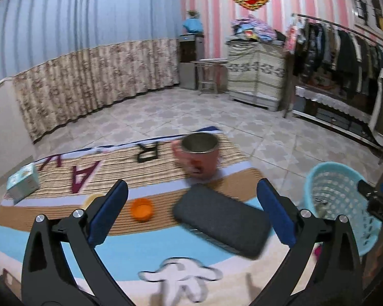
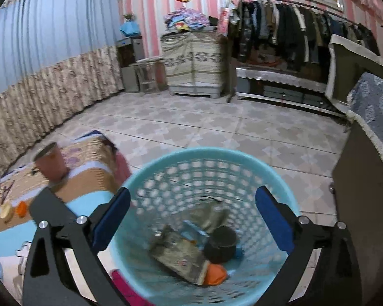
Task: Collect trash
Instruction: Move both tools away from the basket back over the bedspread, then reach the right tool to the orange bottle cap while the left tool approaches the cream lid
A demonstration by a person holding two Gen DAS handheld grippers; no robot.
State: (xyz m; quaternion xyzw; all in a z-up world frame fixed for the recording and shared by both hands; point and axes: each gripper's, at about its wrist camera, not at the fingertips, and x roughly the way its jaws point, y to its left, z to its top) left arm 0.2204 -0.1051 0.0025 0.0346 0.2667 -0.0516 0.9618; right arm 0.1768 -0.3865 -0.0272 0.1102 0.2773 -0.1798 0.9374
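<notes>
A light blue mesh trash basket (image 2: pixel 273 178) stands on the floor beside the patterned table cover; it also shows in the left wrist view (image 1: pixel 316 178). It holds several pieces of trash, among them a flattened carton (image 2: pixel 178 252), a dark round lid (image 2: pixel 222 239) and an orange piece (image 2: pixel 217 274). My right gripper (image 2: pixel 192 216) is open and empty, right above the basket. My left gripper (image 1: pixel 191 209) is open and empty above the table, over a dark grey case (image 1: pixel 222 221) and an orange cap (image 1: pixel 141 209).
A pink metal-lined cup (image 1: pixel 199 155) stands at the table's far edge, also in the right wrist view (image 2: pixel 51 163). A small teal box (image 1: pixel 23 183) lies at the left. A pale round lid (image 2: pixel 6 211) lies beside the cap. A dark cabinet (image 2: pixel 365 204) stands right of the basket.
</notes>
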